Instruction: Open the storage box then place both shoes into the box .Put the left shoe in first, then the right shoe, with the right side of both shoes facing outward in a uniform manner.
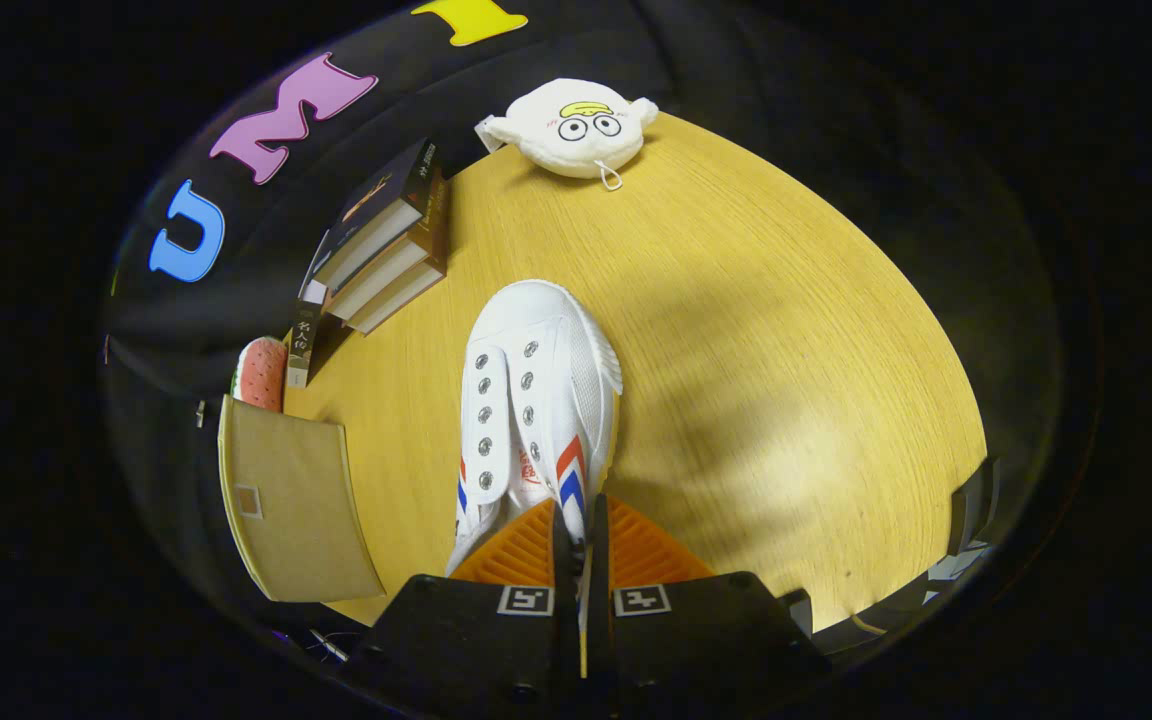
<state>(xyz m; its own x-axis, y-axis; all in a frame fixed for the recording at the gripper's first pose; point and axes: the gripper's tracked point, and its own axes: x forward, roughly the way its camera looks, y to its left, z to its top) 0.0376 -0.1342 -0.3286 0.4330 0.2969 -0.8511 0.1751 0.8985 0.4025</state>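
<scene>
White canvas shoe point(536, 400): light, soft upper, stiff sole; held above the counter point(756, 330), toe pointing away; my claw point(581, 560) pinches its heel-side collar wall, best hold there; cardboard box point(291, 505) nearby.

Shoe point(536, 400) heel hidden, prob. behind fingers point(526, 545).

The shoe point(536, 400) is the landmark: it sits over the table point(786, 350), its heel end between the fingers of the gripper point(581, 560), which are closed on its side wall, its toe pointing away beyond them. Left of the shoe, near its toe, books point(386, 245) lie stacked. Nearer on that left side stands the storage box point(291, 500), with a small round thing point(261, 372) just behind it. Well beyond the toe, a plush toy point(576, 128) lies at the table's far edge.
</scene>
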